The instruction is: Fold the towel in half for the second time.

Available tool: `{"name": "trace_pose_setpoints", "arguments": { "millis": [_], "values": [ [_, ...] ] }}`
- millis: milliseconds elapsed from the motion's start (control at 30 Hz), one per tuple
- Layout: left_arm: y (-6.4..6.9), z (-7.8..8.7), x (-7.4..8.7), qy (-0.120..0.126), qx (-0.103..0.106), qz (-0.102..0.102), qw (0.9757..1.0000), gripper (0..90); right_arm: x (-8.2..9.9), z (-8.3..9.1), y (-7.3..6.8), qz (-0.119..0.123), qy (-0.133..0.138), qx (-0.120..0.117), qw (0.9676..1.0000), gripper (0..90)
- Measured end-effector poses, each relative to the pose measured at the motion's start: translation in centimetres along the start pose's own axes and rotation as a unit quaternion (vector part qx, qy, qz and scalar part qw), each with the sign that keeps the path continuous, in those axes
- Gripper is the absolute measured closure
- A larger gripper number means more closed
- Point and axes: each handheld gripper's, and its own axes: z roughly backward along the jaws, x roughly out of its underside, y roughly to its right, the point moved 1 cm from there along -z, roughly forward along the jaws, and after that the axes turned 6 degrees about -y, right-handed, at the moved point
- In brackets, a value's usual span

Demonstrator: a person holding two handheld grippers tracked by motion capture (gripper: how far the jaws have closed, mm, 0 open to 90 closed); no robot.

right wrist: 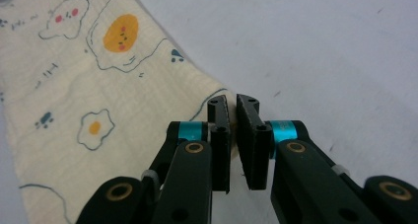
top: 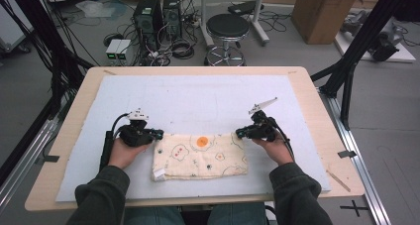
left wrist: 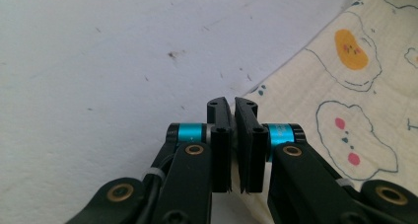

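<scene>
The left gripper [top: 157, 134] is pinched shut on the far left corner of the egg-print cloth [top: 200, 155]; the right gripper [top: 239, 133] is clamped on its far right corner. The cloth lies folded on the white mat [top: 198, 96].

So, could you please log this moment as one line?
left gripper: shut on cloth corner | right gripper: shut on cloth corner | egg-print cloth: folded, flat on white mat

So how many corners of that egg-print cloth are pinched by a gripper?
2. The left gripper pinches the far-left corner of the egg-print cloth, the right gripper the far-right corner. The two near corners lie free on the white mat.
</scene>
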Motion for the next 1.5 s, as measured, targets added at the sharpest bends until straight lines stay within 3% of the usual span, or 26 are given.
{"name": "trace_pose_setpoints", "arguments": {
  "millis": [233, 333, 500, 600, 833, 1133, 1233, 1333, 1500],
  "values": [
    [-1.1, 0.2, -1.3, 0.030, -0.019, 0.016, 0.9992, 85.0, -1.9, 0.2, 1.2, -0.018, 0.008, 0.006, 0.9998, 84.3],
    [-1.5, -0.1, -1.8, 0.020, -0.029, 0.012, 0.9993, 85.0, -2.7, 0.0, 1.9, -0.030, 0.013, 0.006, 0.9994, 84.3],
    [-2.1, -0.4, -2.3, 0.029, -0.046, 0.016, 0.9984, 85.0, -3.8, 0.1, 2.7, -0.046, 0.021, 0.015, 0.9986, 84.3],
    [-2.6, -1.0, -2.2, 0.028, -0.047, 0.027, 0.9981, 85.0, -4.0, -0.1, 3.5, -0.064, 0.030, 0.016, 0.9974, 84.4],
    [-3.2, -1.9, -2.2, 0.024, -0.048, 0.038, 0.9979, 85.1, -3.9, -1.5, 4.5, -0.094, 0.016, 0.026, 0.9951, 84.5],
    [-3.2, -1.5, -2.2, 0.033, -0.047, 0.029, 0.9979, 84.9, -3.9, -1.4, 4.8, -0.086, 0.036, 0.017, 0.9955, 84.6],
    [-2.8, -1.4, -2.1, 0.023, -0.055, 0.015, 0.9981, 84.9, -3.6, -1.2, 4.3, -0.085, 0.056, 0.012, 0.9947, 84.8],
    [-2.2, -1.4, -2.0, 0.027, -0.057, 0.008, 0.9980, 84.9, -3.1, -1.4, 4.2, -0.086, 0.044, 0.015, 0.9952, 84.8],
    [-1.7, -0.7, -1.9, 0.036, -0.056, 0.000, 0.9978, 84.9, -3.2, -0.4, 3.9, -0.085, 0.064, 0.005, 0.9943, 84.8]
  ]
}}
